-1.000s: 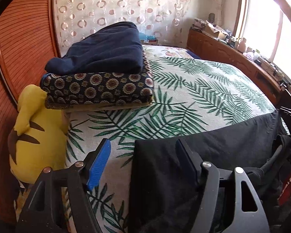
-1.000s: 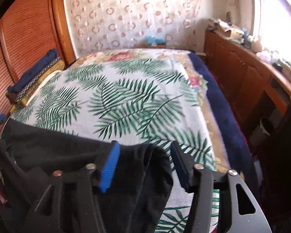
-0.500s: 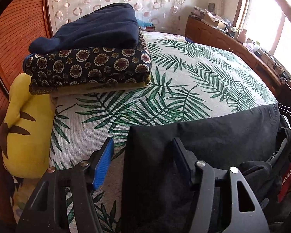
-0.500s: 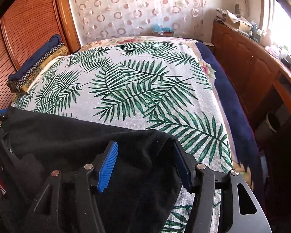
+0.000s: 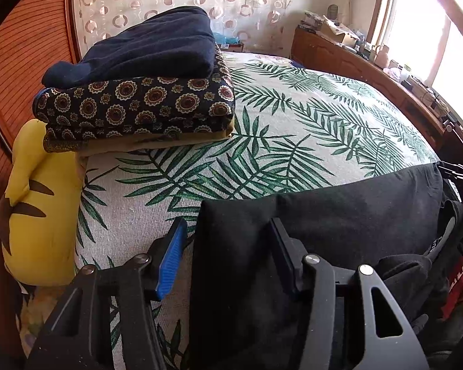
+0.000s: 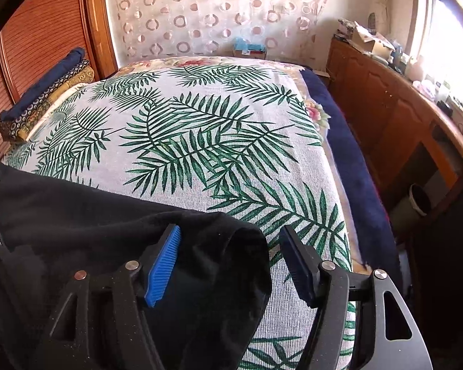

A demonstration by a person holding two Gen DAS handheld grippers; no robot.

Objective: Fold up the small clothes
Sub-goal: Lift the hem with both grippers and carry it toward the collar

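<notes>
Here a black garment [image 5: 339,215] lies along the lower part of both views, spread on the palm-leaf bedspread [image 5: 293,129]. In the left wrist view the left gripper [image 5: 228,246] stands at the bottom centre with its jaws partly apart; they have just been closing. The garment's left edge sits between them, the right finger over the cloth and the blue pad [image 5: 171,259] just clear of the edge, so nothing is pinched. In the right wrist view the right gripper [image 6: 228,262] also stands at the bottom centre, its jaws having just been opening. The garment's rounded right corner [image 6: 240,246] lies between them, apart from the right finger. At the upper left of the left view a stack of folded blankets [image 5: 139,92] rests on the bed, with a yellow plush toy [image 5: 37,203] just below it.
</notes>
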